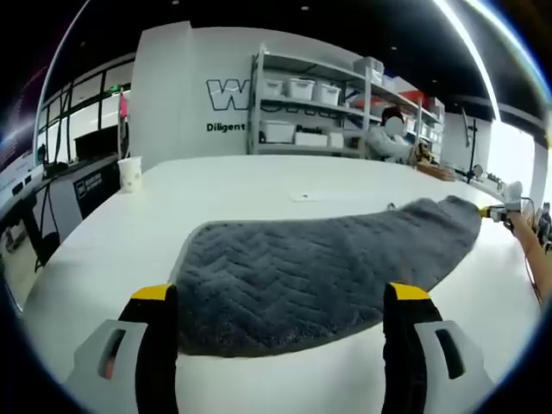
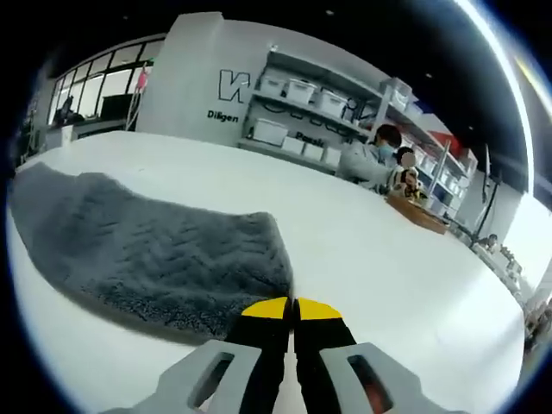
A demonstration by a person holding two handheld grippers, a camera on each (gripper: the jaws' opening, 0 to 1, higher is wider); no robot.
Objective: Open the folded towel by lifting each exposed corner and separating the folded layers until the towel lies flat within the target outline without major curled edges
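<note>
Towel [image 1: 319, 276] spread on white table [image 1: 250, 185], left hand-held gripper [image 1: 280, 297] jaws apart, right hand-held gripper [image 2: 291, 308] pinching towel corner.

A long white table [image 1: 259, 185] runs toward metal shelving [image 1: 310, 103] stacked with white bins, against a grey lettered wall [image 1: 181, 86]; windows [image 1: 82, 108] line the left.

White table [image 1: 259, 177] spans the lower half of both views. Grey towel [image 1: 319, 272] lies spread on it, centre to right in the left gripper view, left side in the right gripper view. White paper cup [image 1: 129, 172] stands at the table's upper-left edge. Small flat item [image 1: 301, 197], too small to identify, lies above the towel.
</note>
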